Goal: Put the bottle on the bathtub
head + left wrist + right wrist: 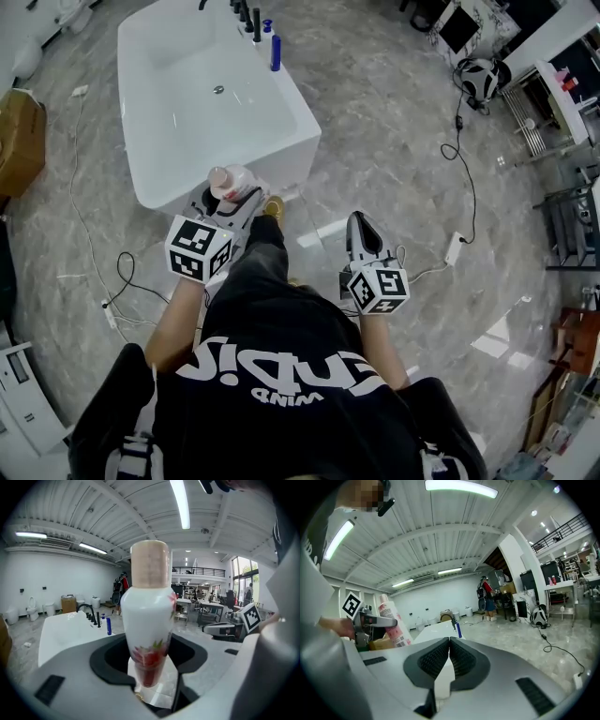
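My left gripper is shut on a white bottle with a pale pink cap and red flower print. In the left gripper view the bottle stands upright between the jaws, filling the middle. It hangs just in front of the near end of the white bathtub. The bathtub lies to the left in the left gripper view. My right gripper is shut with nothing in it, held to the right over the floor. The right gripper view shows the bottle at the left and the bathtub beyond the jaws.
Black taps and a blue bottle stand on the tub's far rim. Cables trail over the grey marble floor. A cardboard box sits at the left. Shelving lines the right side. A person stands in the distance.
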Available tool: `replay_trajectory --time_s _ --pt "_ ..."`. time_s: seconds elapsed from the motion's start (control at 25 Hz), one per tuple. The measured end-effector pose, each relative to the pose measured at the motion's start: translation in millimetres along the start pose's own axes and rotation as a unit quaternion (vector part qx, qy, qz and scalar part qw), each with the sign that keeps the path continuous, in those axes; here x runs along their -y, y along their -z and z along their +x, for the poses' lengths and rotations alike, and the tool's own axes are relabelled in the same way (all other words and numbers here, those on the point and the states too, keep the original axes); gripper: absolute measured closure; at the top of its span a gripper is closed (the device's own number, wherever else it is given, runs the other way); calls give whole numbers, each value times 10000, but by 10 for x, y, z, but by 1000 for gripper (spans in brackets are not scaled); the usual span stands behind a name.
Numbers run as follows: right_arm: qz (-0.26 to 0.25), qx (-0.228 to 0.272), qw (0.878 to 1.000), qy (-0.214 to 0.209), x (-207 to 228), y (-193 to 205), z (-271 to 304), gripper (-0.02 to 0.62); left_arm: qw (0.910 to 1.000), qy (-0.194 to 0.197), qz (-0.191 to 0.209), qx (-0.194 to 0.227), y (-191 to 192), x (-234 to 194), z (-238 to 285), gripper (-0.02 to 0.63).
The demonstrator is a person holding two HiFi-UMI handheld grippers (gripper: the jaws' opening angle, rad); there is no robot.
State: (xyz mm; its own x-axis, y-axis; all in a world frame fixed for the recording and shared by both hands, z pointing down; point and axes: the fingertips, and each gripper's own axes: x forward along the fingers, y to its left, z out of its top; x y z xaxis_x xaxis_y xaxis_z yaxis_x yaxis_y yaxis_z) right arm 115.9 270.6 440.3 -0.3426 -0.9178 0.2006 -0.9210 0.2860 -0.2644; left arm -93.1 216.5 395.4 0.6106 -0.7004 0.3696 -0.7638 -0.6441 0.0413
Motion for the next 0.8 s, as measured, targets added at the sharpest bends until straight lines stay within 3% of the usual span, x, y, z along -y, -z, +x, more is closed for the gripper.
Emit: replay_trajectory --time_s 0.48,0.8 --pt "-108 -248 9994 -225 284 -437 1531 571 9998 91 -98 -172 -362 -1006 1146 373" --pt "37 -355 9993 104 555 -763 2498 571 9987 408 57 -286 -695 -1690 1995 373"
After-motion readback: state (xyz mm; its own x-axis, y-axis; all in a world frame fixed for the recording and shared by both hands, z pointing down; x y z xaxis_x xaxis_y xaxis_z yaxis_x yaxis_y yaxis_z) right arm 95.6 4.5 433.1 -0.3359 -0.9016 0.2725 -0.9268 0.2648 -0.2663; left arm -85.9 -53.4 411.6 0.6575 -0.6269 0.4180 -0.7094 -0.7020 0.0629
